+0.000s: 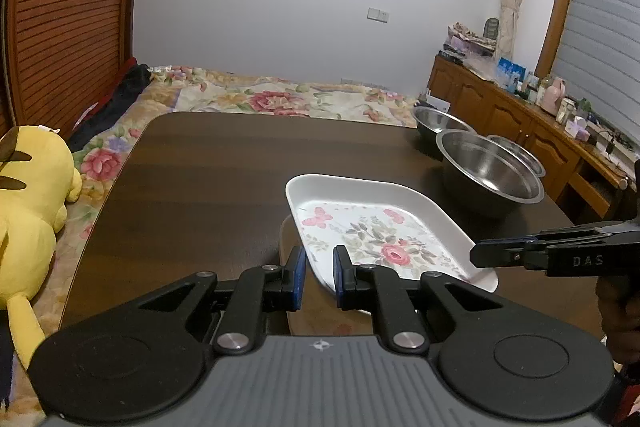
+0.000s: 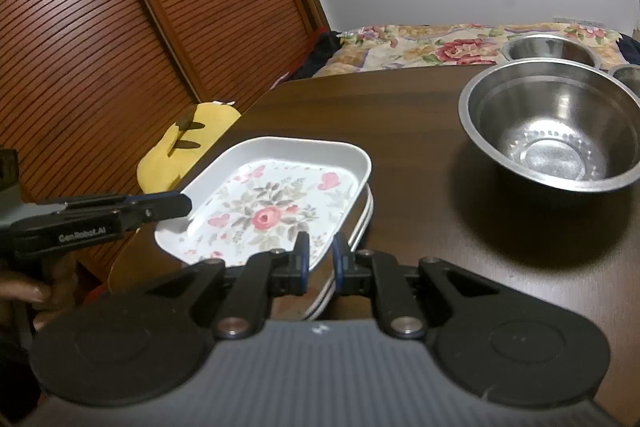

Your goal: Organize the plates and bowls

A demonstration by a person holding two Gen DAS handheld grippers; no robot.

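Observation:
A white rectangular plate with a floral print (image 1: 372, 231) (image 2: 276, 203) is held a little tilted over a stack of similar plates (image 2: 362, 223) on the dark wooden table (image 1: 200, 187). My left gripper (image 1: 320, 275) (image 2: 184, 205) is shut on the rim at one end. At the opposite end my right gripper (image 2: 320, 257) (image 1: 480, 255) is shut on the rim too. To the right stands a large steel bowl (image 1: 492, 171) (image 2: 552, 131), empty. Behind it are a second steel bowl (image 1: 436, 123) (image 2: 548, 51) and a smaller one (image 1: 520, 151) (image 2: 628, 75).
A yellow plush toy (image 1: 28, 195) (image 2: 188, 143) lies off the table's left edge on a floral bed (image 1: 260, 99). Louvred wooden doors (image 2: 120, 27) stand at the left. A wooden cabinet (image 1: 500, 107) with clutter runs along the right wall. A hand (image 2: 24, 291) holds the left gripper.

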